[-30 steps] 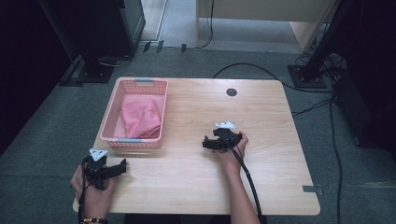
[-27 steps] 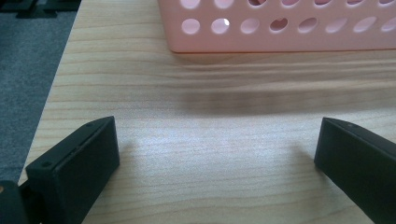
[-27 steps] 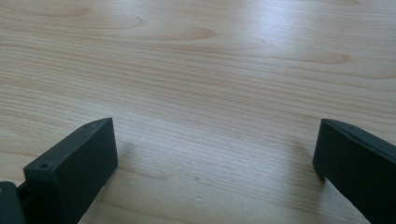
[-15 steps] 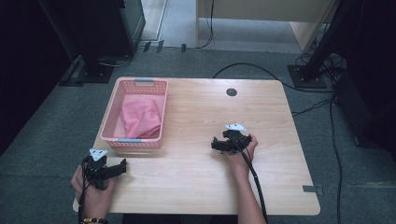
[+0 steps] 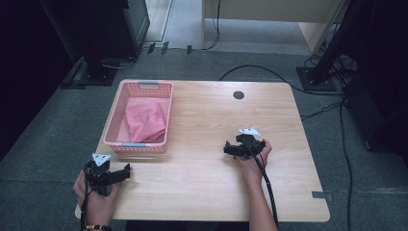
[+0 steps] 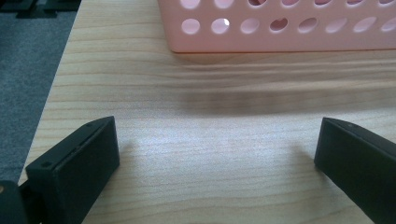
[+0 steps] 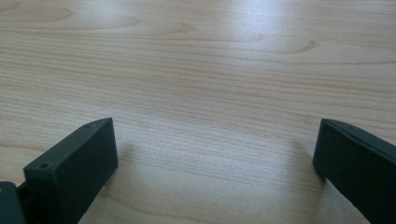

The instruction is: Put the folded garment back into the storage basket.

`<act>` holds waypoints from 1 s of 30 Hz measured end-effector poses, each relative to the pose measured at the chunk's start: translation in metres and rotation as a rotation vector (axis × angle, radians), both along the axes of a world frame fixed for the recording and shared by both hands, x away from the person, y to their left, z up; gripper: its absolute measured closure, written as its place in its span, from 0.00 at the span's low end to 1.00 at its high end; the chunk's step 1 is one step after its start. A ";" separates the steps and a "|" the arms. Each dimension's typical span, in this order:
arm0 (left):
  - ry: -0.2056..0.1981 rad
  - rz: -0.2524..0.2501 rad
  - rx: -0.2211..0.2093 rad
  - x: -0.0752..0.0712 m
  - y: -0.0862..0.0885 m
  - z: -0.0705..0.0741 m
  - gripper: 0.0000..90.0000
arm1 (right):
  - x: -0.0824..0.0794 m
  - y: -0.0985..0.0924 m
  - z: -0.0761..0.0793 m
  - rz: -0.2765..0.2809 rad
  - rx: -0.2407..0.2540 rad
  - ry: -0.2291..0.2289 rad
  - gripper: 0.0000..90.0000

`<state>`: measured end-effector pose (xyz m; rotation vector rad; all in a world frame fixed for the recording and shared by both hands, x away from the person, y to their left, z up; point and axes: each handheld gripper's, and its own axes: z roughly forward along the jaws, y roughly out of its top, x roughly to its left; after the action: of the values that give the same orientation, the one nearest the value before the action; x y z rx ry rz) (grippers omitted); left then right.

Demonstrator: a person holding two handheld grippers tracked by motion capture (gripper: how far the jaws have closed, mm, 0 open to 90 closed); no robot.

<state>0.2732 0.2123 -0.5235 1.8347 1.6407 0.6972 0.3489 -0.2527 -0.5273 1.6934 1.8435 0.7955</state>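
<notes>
I'm working at the table (image 5: 202, 120), with the basket (image 5: 115, 120) sitting at its far left and the pink cloth (image 5: 146, 120) lying crumpled inside it. I'm holding my right gripper (image 5: 230, 148) low over bare wood, well apart from the basket, jaws spread wide and empty. My left gripper (image 5: 126, 172) is hovering just short of the basket's near wall, also gaping with nothing between. I'm judging this a pause between steps; next likely means reaching in for the cloth. The cloth's folds are too jumbled to read.

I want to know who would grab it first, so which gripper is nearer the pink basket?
Left. The left gripper sits just below the pink basket's near wall; the right gripper rests well off to its right, mid-table.
</notes>
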 end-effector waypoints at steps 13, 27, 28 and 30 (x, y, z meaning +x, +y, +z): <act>0.000 0.000 0.000 0.000 0.000 0.000 0.00 | -0.003 -0.013 0.000 -0.017 0.001 0.000 0.00; 0.000 0.000 0.000 0.000 0.000 0.000 0.00 | -0.006 -0.023 0.000 -0.034 0.001 0.001 0.00; 0.000 0.000 0.000 0.000 0.000 0.000 0.00 | -0.006 -0.024 0.000 -0.034 0.000 -0.001 0.00; 0.000 0.000 0.000 0.000 0.000 0.000 0.00 | -0.006 -0.026 0.000 -0.038 0.000 0.000 0.00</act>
<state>0.2732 0.2123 -0.5235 1.8350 1.6408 0.6968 0.3424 -0.2783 -0.5276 1.7230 1.8058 0.7797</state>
